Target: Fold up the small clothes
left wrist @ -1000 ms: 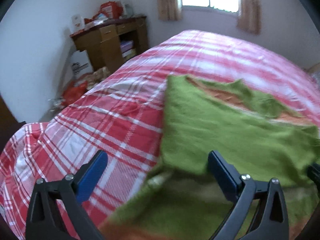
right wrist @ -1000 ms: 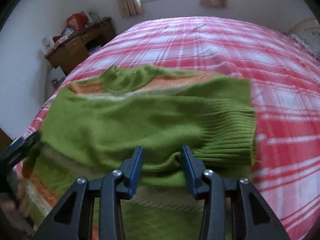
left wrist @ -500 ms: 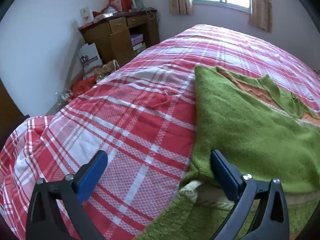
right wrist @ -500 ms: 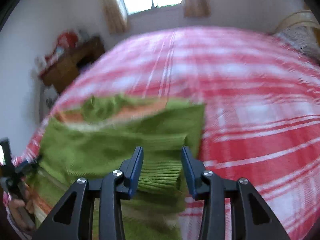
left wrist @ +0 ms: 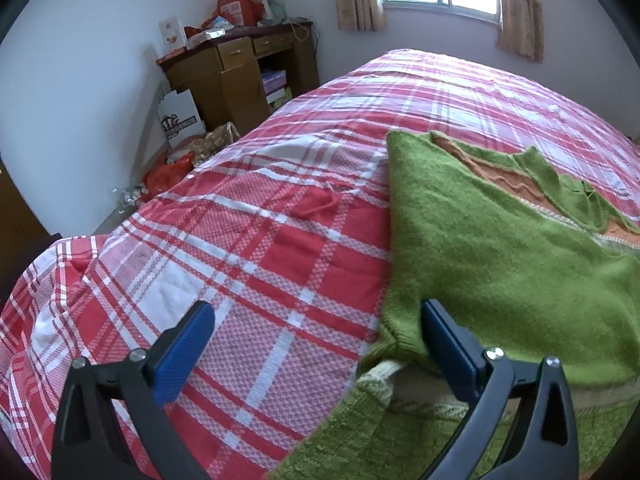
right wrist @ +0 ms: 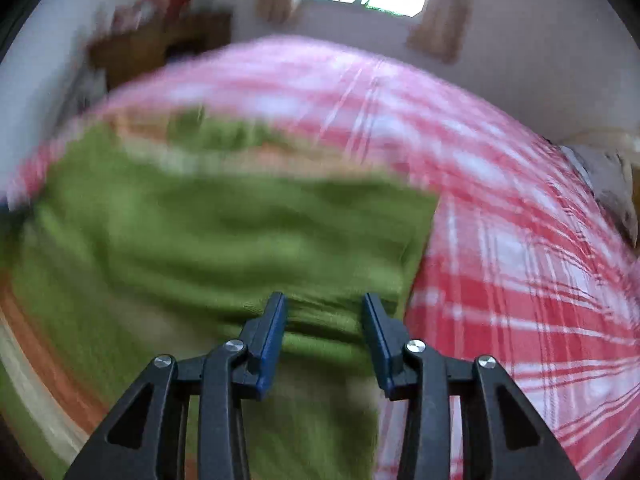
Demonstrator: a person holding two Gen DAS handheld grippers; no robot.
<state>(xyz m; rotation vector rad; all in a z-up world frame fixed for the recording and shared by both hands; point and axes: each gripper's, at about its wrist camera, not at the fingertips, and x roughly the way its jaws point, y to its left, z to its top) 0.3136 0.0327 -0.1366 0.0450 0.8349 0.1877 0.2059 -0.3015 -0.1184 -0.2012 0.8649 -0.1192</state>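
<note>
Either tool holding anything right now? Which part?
Left tool: open, holding nothing. Right tool: green knitted sweater fabric sits between its fingers; blur hides whether it is clamped.

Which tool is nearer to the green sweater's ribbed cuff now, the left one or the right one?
Right. The right tool has its fingers on both sides of the ribbed cuff. The left tool is wide open at the sweater's opposite edge, mostly over the bedsheet.

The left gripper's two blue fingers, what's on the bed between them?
In the left wrist view, mostly bare red plaid bedspread lies between the left gripper's fingers; the green sweater's folded edge reaches in beside the right finger.
</note>
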